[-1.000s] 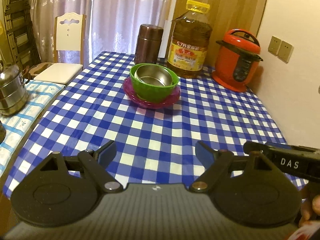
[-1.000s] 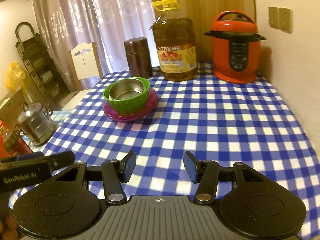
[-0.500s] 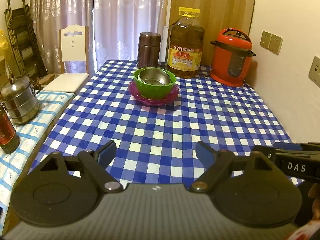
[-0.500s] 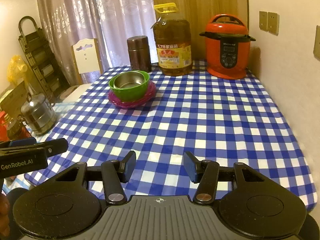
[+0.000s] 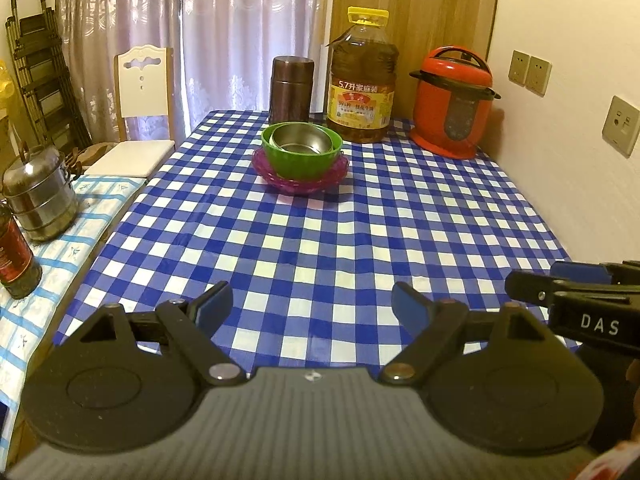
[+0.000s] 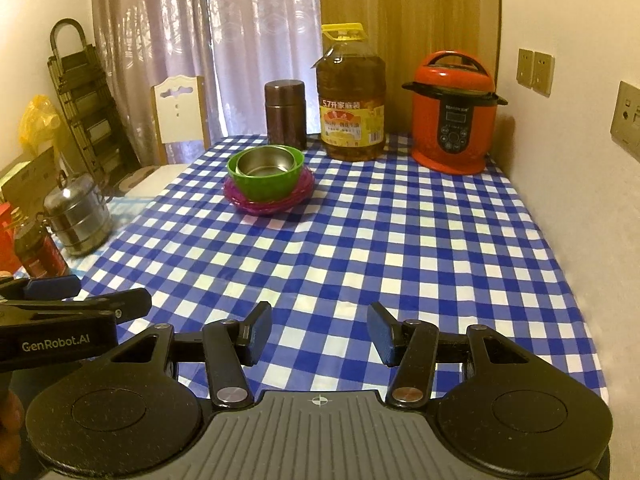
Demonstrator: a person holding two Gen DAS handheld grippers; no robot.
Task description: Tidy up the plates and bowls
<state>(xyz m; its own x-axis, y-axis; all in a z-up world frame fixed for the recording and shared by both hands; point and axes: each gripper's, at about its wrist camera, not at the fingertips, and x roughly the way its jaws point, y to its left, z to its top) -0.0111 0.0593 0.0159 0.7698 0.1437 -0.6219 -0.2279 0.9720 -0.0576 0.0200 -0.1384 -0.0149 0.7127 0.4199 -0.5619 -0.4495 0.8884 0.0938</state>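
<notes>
A steel bowl (image 5: 301, 141) (image 6: 264, 163) nests in a green bowl (image 5: 304, 158) (image 6: 266, 184), which stands on a magenta plate (image 5: 298, 182) (image 6: 268, 204) toward the far side of the blue-checked table (image 5: 320, 240) (image 6: 380, 240). My left gripper (image 5: 312, 304) hangs open over the table's near edge, far from the stack, with nothing between its fingers. Likewise the right gripper (image 6: 318, 330) stands open and empty over the near edge. Each gripper shows at the side of the other's view.
At the table's back stand a brown canister (image 5: 292, 88), a big oil bottle (image 5: 362, 84) and a red pressure cooker (image 5: 454, 104). To the left, a side table holds a steel tiffin (image 5: 40, 196) and a dark bottle (image 5: 14, 256). A white chair (image 5: 140, 120) stands beyond. A wall is on the right.
Both grippers have drawn back from the stack toward the table's near edge, so the bowls look smaller and more of the table shows. Their jaws have kept the same gap.
</notes>
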